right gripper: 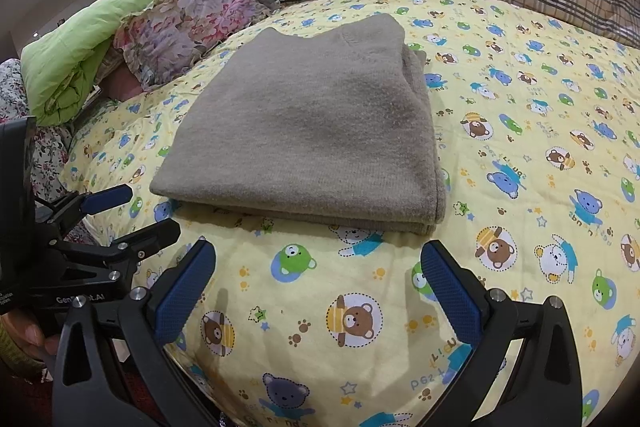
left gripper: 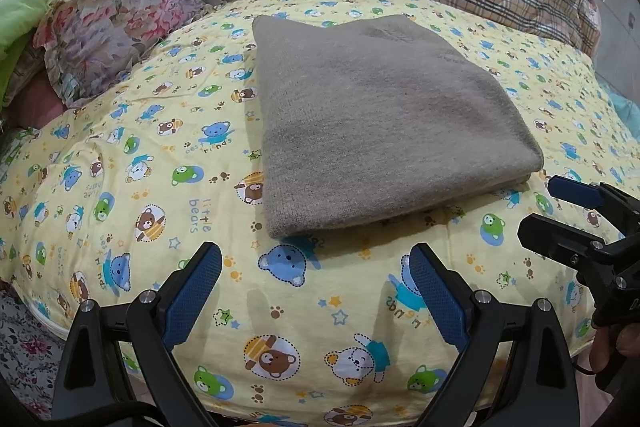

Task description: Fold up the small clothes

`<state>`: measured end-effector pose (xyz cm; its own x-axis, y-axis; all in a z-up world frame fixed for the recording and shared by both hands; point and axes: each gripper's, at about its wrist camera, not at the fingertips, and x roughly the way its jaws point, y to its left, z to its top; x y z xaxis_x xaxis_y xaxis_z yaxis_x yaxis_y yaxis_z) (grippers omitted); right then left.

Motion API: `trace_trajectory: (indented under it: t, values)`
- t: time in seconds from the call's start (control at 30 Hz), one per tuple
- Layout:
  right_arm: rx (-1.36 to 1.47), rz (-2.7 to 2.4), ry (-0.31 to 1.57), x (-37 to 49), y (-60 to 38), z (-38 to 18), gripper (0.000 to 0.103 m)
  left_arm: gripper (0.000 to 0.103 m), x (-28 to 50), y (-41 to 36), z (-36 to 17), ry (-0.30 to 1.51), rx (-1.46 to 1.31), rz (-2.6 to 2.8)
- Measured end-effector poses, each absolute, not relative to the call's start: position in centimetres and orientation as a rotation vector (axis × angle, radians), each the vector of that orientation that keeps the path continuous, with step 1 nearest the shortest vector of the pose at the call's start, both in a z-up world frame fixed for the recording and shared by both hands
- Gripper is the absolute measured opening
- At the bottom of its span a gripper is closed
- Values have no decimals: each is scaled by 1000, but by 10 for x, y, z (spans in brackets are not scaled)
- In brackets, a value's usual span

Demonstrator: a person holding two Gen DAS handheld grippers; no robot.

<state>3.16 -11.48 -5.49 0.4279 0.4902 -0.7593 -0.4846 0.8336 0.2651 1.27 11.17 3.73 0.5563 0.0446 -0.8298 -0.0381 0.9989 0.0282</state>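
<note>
Grey knit garment (left gripper: 384, 123) lies folded mid-frame on bed (left gripper: 120, 155). Left gripper (left gripper: 316, 291) & right gripper (right gripper: 318, 287) hover below it, fingers spread, empty; probably fold done.

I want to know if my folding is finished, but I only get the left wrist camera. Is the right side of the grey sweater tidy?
Observer: Not quite. In the right wrist view, the grey sweater has a lower layer poking out along its right edge.
Operator: Is my other gripper holding anything?
Observer: No. The right gripper is open, with only the bear-print sheet between its pads.
Operator: Can you see what holds my left one?
Observer: Yes. A hand shows at the lower left, behind the left gripper.
</note>
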Motion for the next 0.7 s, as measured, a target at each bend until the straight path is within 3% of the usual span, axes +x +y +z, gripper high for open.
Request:
trace_trajectory:
  t: [0.7]
  values:
    - [10,611,948,32,-116,-53,102,95,13,112,37,987,0,45]
